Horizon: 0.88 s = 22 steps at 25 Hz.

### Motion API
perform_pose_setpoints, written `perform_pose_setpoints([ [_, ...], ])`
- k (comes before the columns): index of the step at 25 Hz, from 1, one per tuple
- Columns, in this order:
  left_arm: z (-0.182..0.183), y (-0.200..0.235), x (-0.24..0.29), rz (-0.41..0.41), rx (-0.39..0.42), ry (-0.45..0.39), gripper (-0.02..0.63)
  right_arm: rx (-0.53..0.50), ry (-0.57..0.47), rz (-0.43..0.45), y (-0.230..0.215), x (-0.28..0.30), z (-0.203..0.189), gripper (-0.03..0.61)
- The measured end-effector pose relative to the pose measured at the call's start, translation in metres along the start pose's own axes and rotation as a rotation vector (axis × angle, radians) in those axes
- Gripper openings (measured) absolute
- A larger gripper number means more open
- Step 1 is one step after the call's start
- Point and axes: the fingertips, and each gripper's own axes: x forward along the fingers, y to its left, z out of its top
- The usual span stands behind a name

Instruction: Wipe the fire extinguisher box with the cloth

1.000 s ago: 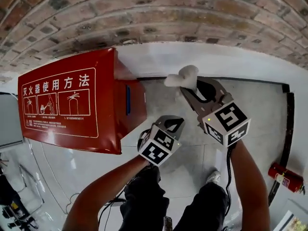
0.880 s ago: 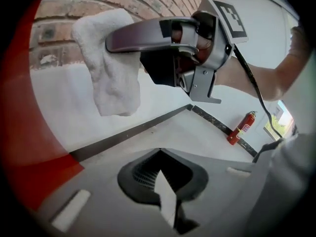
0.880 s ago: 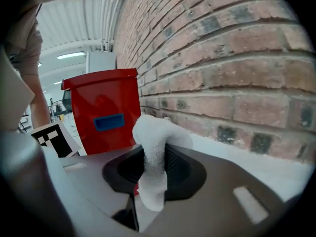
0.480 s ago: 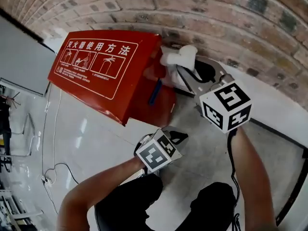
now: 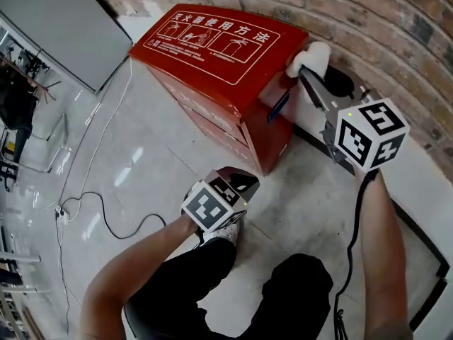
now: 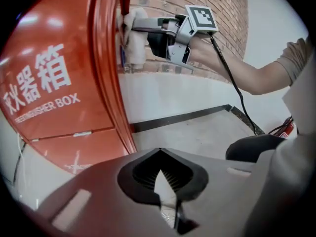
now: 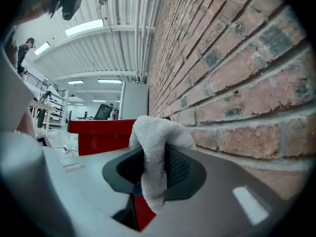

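nearest the camera, the left gripper hangs low over the tiled floor, just in front of the person's knees. it tilts down toward the foot of the fire extinguisher box. its own view shows the jaws drawn together with nothing between them, so it is idle and well apart from the work.

a black cable loops across the floor to its left. beyond that the red box stands against the brick wall, its printed lid facing up and a blue strip on the side nearest the right arm.

further on, the right gripper reaches out level along the wall, jaws clamped on a bunched white cloth that spills out over both pads. the cloth sits at the box's far upper corner, in the narrow space between box and bricks. in the left gripper view it looks pressed to the box's edge there, though contact cannot be confirmed.

my reading is that wiping is only beginning: the cloth has been brought to a starting corner and most of the red surface is still unwiped.

the next move probably calls for dragging the cloth along the top edge or down the side with steady pressure. the grip must stay firm so the cloth does not pull free, and the metal fingers should stay off the wall. the free gripper could steady the box if it shifts.
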Motion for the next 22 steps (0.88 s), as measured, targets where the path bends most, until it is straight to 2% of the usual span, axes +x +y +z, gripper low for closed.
perform_pose_setpoints([
  [9,-0.016,0.025,-0.033,0.143,-0.114,-0.062,0.0,-0.033,0.014,0.137,0.08,-0.018,-0.021,0.118],
  [15,-0.031,0.028,-0.038,0.183,-0.181,-0.07,0.0,-0.074,0.047,0.268,0.138,-0.028,-0.056,0.118],
  [18,-0.036,0.026,-0.036,0.178,-0.192,-0.078,0.0,-0.068,0.102,0.3,0.148,-0.028,-0.089,0.118],
  [22,-0.038,0.028,-0.031,0.161,-0.235,-0.108,0.0,-0.029,0.135,0.284,0.134,-0.021,-0.114,0.118],
])
